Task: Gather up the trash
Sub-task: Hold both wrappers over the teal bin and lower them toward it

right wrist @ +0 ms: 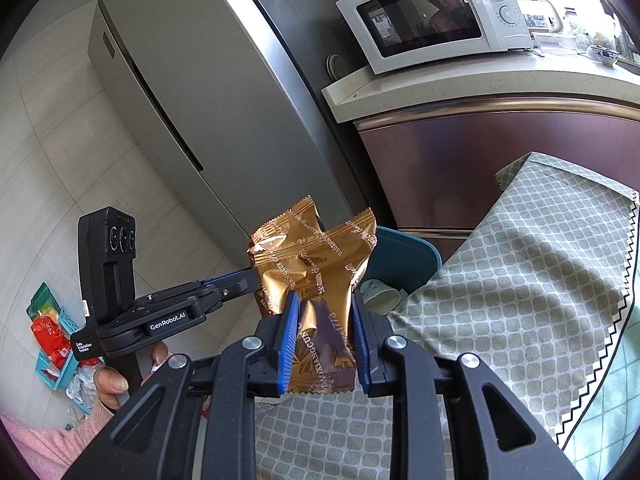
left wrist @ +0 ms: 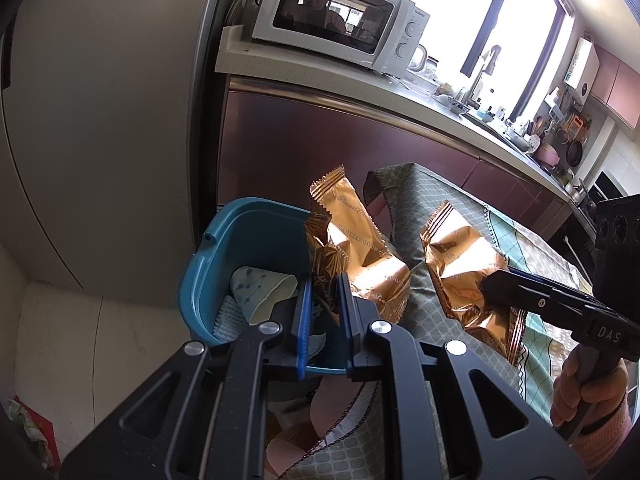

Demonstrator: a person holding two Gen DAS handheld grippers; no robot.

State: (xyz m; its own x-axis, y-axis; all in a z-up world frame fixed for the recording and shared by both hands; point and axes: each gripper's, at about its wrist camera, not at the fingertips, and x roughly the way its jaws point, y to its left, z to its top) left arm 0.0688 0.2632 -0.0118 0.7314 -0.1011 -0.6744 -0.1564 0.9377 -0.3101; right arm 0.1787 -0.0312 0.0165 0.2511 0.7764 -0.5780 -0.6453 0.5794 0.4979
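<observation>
You are working beside the blue bin (left wrist: 240, 248), which is sitting just off the corner of the table (left wrist: 452, 216) with a paper cup (left wrist: 260, 292) already lying inside. Your left gripper (left wrist: 324, 292) is pinching one gold wrapper (left wrist: 352, 248) right at the bin's rim, jaws narrow. Your right gripper (right wrist: 326, 320) is clamping the other wrapper (right wrist: 320, 280), which is hanging over the table rather than the bin. Letting go there risks dropping it on the cloth; the slick foil may also be slipping from either pinch.
</observation>
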